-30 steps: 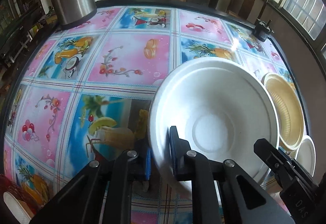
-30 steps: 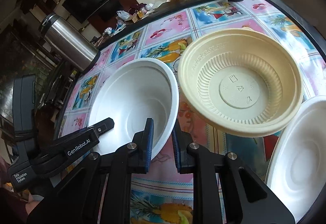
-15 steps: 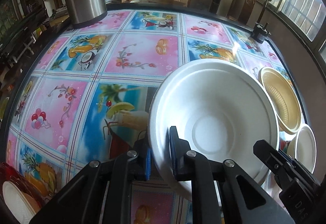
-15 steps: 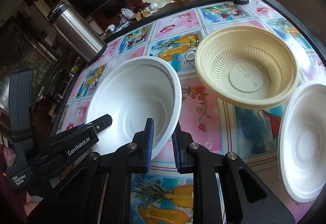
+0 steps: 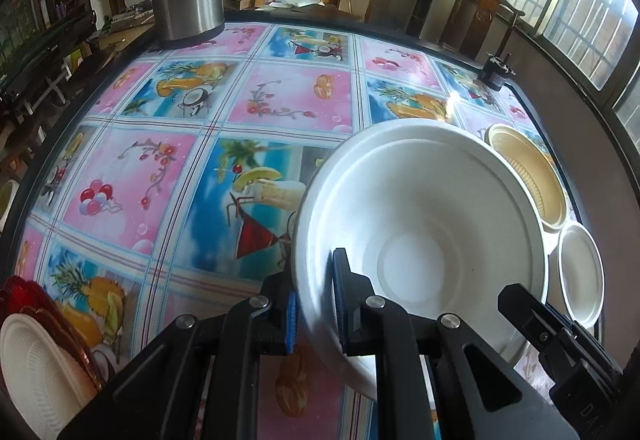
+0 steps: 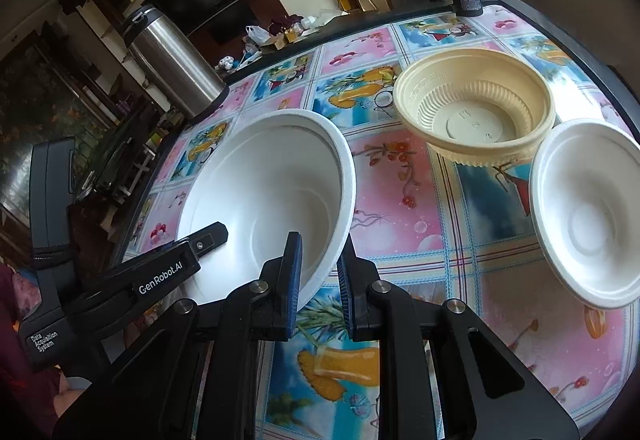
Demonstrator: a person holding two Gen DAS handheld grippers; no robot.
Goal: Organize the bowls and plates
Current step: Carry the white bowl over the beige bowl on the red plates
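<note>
The large white bowl (image 5: pixel 432 224) hung above the patterned tablecloth (image 5: pixel 168 176), gripped on opposite sides of its rim by both tools. In the left wrist view the left gripper (image 5: pixel 314 302) was clamped on the rim at about seven o'clock of the bowl, one blue-lined finger inside the wall and one outside. The tip of the right gripper (image 5: pixel 528 316) reached onto the rim at about four o'clock. The bowl had no long axis; its mouth faced up and tipped toward the camera, the flat round base showing at the centre.

In the right wrist view the right gripper (image 6: pixel 318 272) was closed on the same large white bowl (image 6: pixel 272 200) at about five o'clock of its rim, the wall pinched between the pads. The left gripper (image 6: pixel 208 240) came in from eight o'clock, marked GenRobot.AI.

Past the held bowl, toward one o'clock in this view, a beige ribbed bowl (image 6: pixel 476 112) stood upright on the cloth. A smaller white bowl (image 6: pixel 588 212) sat at three o'clock, just beside the beige one; whether they touched I cannot tell. A steel flask (image 6: pixel 172 64) stood at eleven o'clock near the table's edge.

At eight o'clock in the left wrist view lay a white plate (image 5: pixel 36 372) on a red dish (image 5: pixel 48 304).
</note>
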